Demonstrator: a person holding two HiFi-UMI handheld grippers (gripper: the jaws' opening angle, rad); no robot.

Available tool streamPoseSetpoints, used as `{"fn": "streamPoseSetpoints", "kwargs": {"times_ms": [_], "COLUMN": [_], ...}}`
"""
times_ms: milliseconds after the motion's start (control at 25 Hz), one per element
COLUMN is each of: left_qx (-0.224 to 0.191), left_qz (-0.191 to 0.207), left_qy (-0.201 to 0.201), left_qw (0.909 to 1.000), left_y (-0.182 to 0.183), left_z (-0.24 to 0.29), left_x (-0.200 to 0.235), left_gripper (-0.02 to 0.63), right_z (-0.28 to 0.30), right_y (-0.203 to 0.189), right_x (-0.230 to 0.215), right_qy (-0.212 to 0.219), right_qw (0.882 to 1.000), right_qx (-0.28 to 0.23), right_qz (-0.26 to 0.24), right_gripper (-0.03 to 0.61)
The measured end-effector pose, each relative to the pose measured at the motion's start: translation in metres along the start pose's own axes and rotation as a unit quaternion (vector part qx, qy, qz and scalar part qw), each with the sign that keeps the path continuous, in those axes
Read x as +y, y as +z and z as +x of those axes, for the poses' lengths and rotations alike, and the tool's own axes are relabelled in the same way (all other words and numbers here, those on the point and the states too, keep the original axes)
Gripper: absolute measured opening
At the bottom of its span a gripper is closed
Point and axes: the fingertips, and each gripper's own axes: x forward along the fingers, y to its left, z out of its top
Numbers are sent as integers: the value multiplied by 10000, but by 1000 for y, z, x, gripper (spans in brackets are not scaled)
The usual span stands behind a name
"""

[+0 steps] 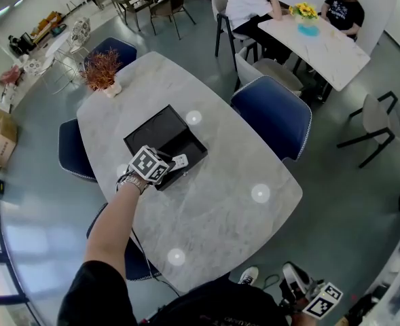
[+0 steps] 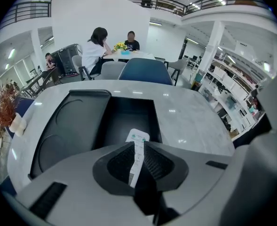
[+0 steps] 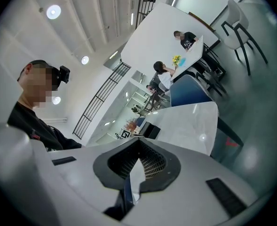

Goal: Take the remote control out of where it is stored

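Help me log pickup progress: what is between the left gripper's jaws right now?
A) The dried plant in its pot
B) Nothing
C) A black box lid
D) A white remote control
D: the left gripper view shows the white remote control standing edge-on between the jaws of the left gripper, just in front of the open black box.
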Motion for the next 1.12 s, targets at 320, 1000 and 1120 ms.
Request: {"fn": "streamPoseSetpoints", "kwargs": {"times_ms": [320, 1000, 1120], "left_qx": [302, 831, 946], "left_qz": [374, 943, 1119], "left_qy": [57, -75, -124], "left_qw": [9988, 9920, 9891], "left_y": [-3, -8, -6], "left_z": [14, 37, 39], "left_x": [5, 15, 13], "left_gripper": [106, 175, 173], "right_z": [-5, 8, 11], "right_y": [-2, -3, -3], "right_x": [1, -7, -8], "right_qy": [-101, -209, -210], "right_qw": [9999, 9997, 9997], "right_qx": [-84, -6, 26], "right_qz": [27, 115, 138], "right_gripper": [9, 9, 9]}}
